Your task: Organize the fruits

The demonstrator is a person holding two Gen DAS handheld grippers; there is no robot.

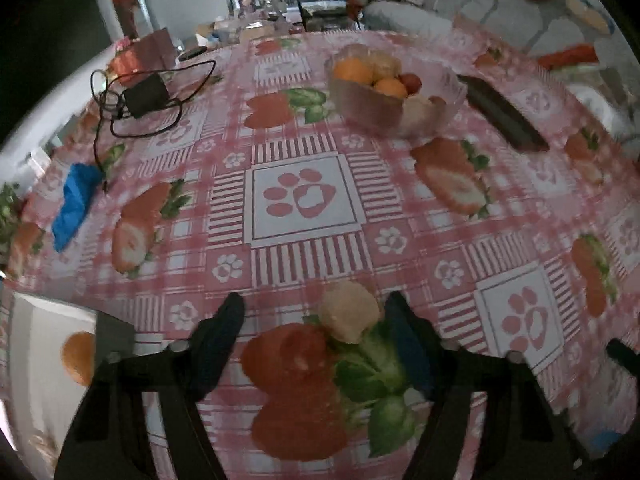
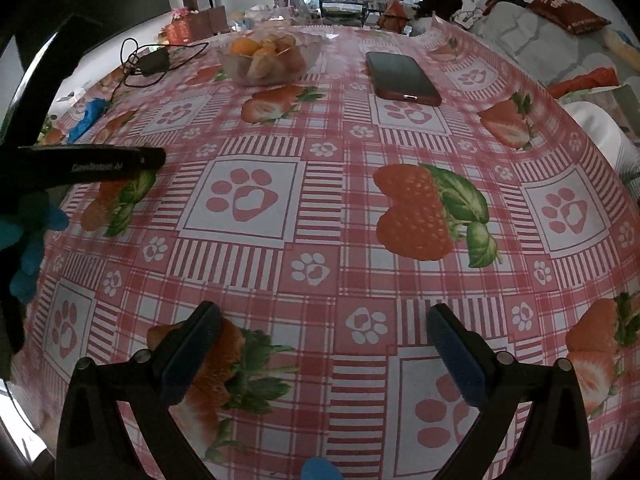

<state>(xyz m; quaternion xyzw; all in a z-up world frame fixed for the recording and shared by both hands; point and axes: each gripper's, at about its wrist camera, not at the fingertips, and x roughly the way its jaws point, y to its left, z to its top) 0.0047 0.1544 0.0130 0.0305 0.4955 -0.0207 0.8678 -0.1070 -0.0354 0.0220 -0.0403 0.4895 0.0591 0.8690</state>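
Observation:
A clear glass bowl [image 1: 424,120] holds oranges, a red fruit and pale yellow fruits at the far middle of the table; it also shows in the right wrist view [image 2: 240,72]. My left gripper [image 1: 316,316] is open, and a pale yellow fruit [image 1: 350,316] lies on the cloth between its fingers, close to the right finger [image 1: 408,340]. An orange [image 1: 78,356] lies at the lower left, off the cloth's edge. My right gripper [image 2: 322,336] is open and empty above the tablecloth. The left gripper's body [image 2: 92,166] shows at the left of the right wrist view.
The table carries a red checked cloth [image 2: 320,208] with strawberry prints. A dark phone [image 2: 402,76] lies right of the bowl. A black charger with cable [image 2: 150,62] and a blue cloth [image 1: 76,200] lie at the far left. Clutter stands behind the table.

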